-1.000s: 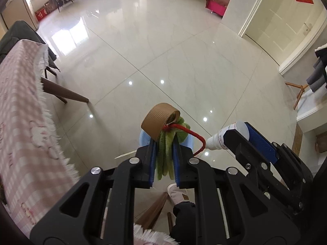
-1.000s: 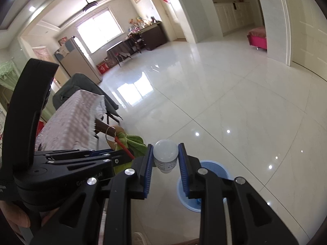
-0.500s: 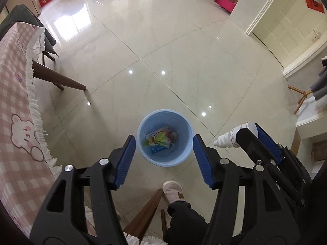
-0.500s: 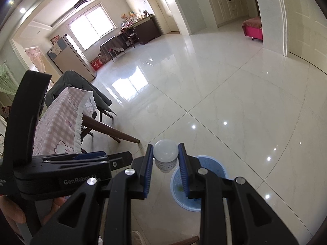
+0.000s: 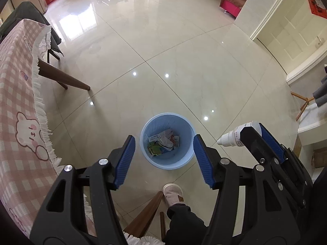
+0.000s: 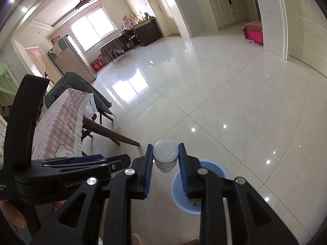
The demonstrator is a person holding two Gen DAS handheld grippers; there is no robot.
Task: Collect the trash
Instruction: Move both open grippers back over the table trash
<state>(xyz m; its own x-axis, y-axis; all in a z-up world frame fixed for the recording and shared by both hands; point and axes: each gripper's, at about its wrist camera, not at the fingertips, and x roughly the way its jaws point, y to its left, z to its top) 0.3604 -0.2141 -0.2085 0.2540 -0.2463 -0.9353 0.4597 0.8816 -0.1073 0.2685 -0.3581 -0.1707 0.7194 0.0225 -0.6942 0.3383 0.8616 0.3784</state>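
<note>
- Floor [image 5: 184, 40] of pale glossy tile spreads under me.
- Worktop [image 5: 18, 106] under a pink checked cloth lies on my left.
- Blue bin [image 5: 185, 157] stands on the floor, crumpled paper and wrappers [image 5: 163, 144] at its bottom.
- My left gripper [image 5: 164, 160] hovers above the bin, jaws wide apart, nothing between them.
- My right gripper [image 6: 165, 167] has its jaws clamped on a small white bottle [image 6: 165, 156], held near the bin [image 6: 212, 168] and just beside my left gripper.
</note>
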